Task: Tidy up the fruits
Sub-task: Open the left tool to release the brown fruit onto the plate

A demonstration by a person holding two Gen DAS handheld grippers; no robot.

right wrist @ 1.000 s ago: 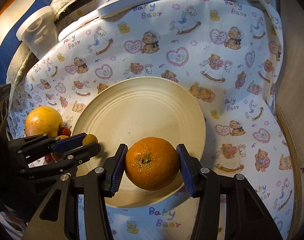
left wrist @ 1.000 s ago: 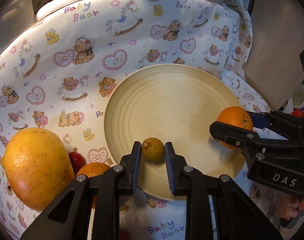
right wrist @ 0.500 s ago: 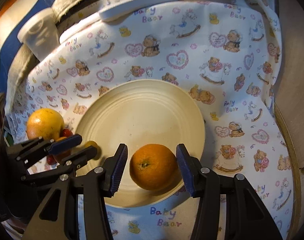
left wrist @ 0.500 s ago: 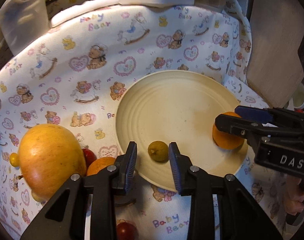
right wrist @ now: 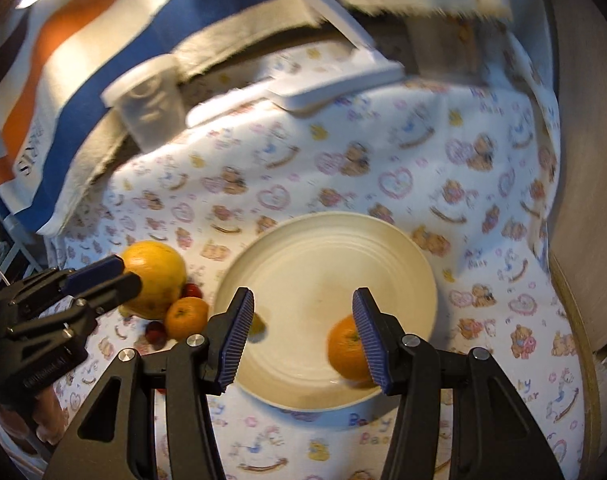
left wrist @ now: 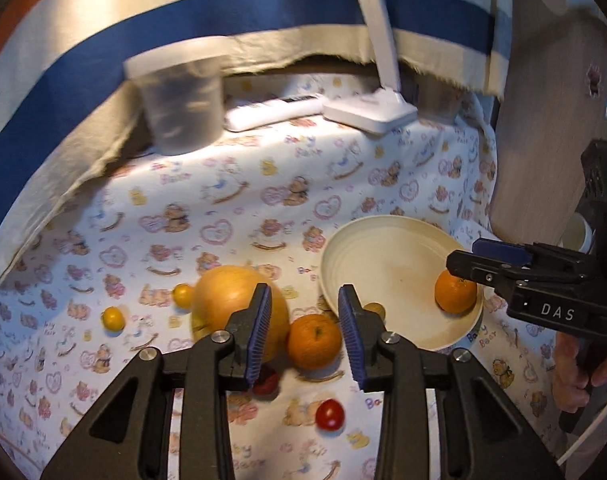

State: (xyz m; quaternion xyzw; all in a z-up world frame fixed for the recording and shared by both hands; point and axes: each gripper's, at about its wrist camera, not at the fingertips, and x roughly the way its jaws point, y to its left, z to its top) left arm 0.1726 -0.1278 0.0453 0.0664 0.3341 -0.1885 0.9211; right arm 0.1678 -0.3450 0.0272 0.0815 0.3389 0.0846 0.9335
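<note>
A cream plate (left wrist: 383, 236) (right wrist: 327, 224) on the bear-print cloth holds an orange (left wrist: 455, 290) (right wrist: 343, 346) and a small yellow-green fruit (left wrist: 374, 309) (right wrist: 259, 326). My left gripper (left wrist: 305, 336) (right wrist: 127, 274) hovers above the cloth left of the plate. Its jaws are opening and press on nothing. Below them lies a second orange (left wrist: 313, 340) (right wrist: 185, 316) beside a big yellow grapefruit (left wrist: 227, 296) (right wrist: 155, 276). My right gripper (right wrist: 303, 340) (left wrist: 463, 256) stands open above the plate's near side, with the plate's orange partly behind its right finger.
Red cherry tomatoes (left wrist: 329, 414) and yellow ones (left wrist: 113, 318) lie scattered on the cloth. At the back stand a clear plastic cup (left wrist: 179, 108), a white remote (left wrist: 271, 110) and a white lamp base (left wrist: 369, 110) under a striped towel. A wooden board (left wrist: 543, 120) leans at the right.
Both grippers let go of their fruit on the plate and drew back and up. The left one swung left, so the loose orange and grapefruit now lie before it.
</note>
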